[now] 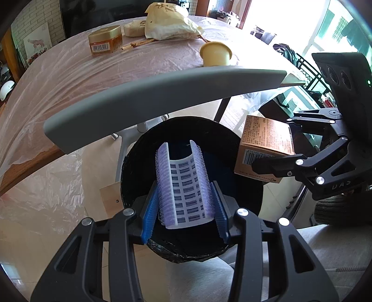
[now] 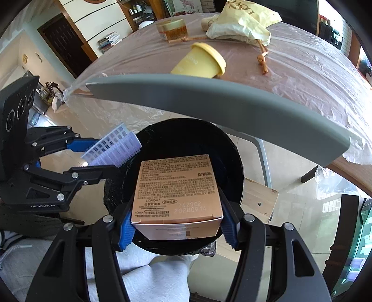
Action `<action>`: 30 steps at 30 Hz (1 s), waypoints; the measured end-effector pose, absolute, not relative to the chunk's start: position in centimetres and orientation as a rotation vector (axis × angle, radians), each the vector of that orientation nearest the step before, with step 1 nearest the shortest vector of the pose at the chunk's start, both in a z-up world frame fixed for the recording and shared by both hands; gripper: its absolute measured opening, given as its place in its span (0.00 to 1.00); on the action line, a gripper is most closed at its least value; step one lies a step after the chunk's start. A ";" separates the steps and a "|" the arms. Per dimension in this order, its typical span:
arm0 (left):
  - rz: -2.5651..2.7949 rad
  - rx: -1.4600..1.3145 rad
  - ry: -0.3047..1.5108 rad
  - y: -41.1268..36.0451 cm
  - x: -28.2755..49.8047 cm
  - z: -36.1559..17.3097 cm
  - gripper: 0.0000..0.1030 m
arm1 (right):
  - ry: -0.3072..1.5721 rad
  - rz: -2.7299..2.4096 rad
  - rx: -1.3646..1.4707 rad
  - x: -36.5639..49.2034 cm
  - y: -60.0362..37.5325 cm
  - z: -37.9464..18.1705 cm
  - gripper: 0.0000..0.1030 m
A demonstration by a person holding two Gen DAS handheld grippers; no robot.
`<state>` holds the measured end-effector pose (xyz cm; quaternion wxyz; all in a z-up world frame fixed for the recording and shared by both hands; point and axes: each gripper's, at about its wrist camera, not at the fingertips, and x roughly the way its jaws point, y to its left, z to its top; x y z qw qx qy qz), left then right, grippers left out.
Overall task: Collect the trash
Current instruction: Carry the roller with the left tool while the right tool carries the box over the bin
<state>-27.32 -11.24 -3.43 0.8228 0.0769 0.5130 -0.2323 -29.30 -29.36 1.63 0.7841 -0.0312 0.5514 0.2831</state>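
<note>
1. Left gripper (image 1: 186,204): fingers clamped on the roller (image 1: 183,183), held over the bin (image 1: 130,172) mouth. Right gripper (image 2: 177,223): pads pinching the box (image 2: 176,192) by its side walls, also above the bin.
2. Handling, my guess: box is light card, crushes if squeezed, so flat sides are the spot. Roller is light, stiff, bristly, won't slip.
3. Table (image 1: 69,76), far side: bag (image 1: 167,21), jar (image 1: 105,39), cup (image 1: 215,54) near the edge.
4. Count: 1 bin, 1 box, 1 roller, 1 bag, 1 jar, 1 cup, 2 grippers.
</note>
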 end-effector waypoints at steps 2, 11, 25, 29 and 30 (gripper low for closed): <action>-0.490 0.165 1.096 -11.2 -27.2 -3.7 0.43 | 1.195 0.610 -0.077 -29.3 -29.2 1.3 0.57; -0.478 0.184 1.117 -11.7 -26.6 -4.5 0.43 | 1.204 0.598 -0.128 -29.0 -28.2 0.1 0.57; -0.449 0.210 1.173 -11.6 -25.8 -7.4 0.43 | 1.209 0.585 -0.173 -28.4 -27.5 -2.0 0.57; -0.440 0.217 1.188 -11.7 -25.6 -8.0 0.43 | 1.211 0.581 -0.177 -28.3 -27.4 -2.6 0.57; -0.438 0.219 1.192 -11.7 -25.6 -8.2 0.43 | 1.211 0.579 -0.177 -28.4 -27.4 -2.7 0.57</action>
